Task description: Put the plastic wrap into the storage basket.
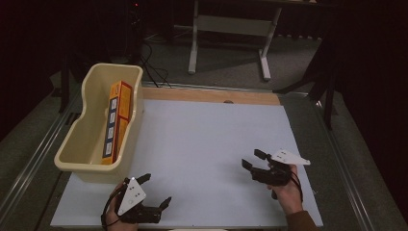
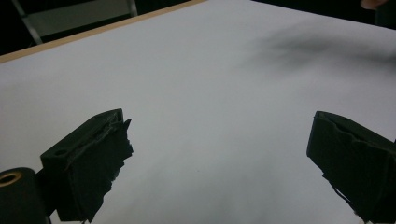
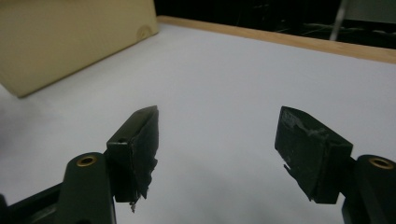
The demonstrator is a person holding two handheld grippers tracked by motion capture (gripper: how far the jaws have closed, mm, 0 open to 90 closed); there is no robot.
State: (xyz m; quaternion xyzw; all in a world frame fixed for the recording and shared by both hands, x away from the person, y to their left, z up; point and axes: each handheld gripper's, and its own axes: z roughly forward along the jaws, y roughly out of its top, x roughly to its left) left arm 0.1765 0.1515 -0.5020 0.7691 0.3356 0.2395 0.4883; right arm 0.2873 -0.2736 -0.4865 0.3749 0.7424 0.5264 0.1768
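With the orange carton already standing in the cream bin, both the left gripper and right gripper, jaws wide and empty, should settle low, clear of the bin.

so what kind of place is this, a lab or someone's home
Most likely a lab or recording workspace, not a home. A white work board covers the table, with a cream plastic bin holding an orange cardboard box, black curtains around the room, and a person holding a black handheld gripper in each hand.
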